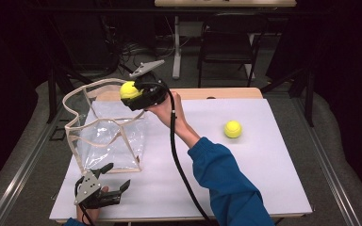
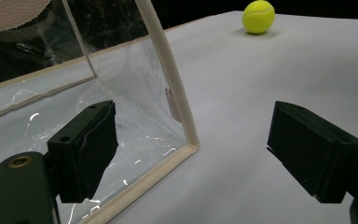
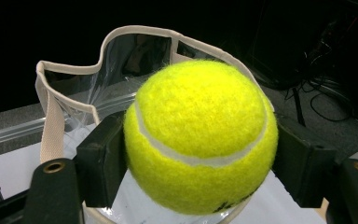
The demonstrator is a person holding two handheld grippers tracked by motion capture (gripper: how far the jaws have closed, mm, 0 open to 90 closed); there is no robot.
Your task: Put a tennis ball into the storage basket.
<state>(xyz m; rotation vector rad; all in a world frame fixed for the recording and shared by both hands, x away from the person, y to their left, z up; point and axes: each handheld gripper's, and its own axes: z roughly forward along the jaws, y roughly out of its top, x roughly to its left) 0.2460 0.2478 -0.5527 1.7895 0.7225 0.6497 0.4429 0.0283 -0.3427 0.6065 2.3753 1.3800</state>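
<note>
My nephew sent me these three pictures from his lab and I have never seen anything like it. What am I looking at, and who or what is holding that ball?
No robot here: a person holds a hand tool with two black jaws in each hand. The wide picture looks down on a white table from above. The other two come from small cameras riding on the tools, looking along their jaws. The right gripper is shut on a tennis ball, held above the open top of a clear plastic bag with cream trim. The left gripper is open and holds nothing, near the bag's bottom corner. A second tennis ball lies on the table to the right.
</note>
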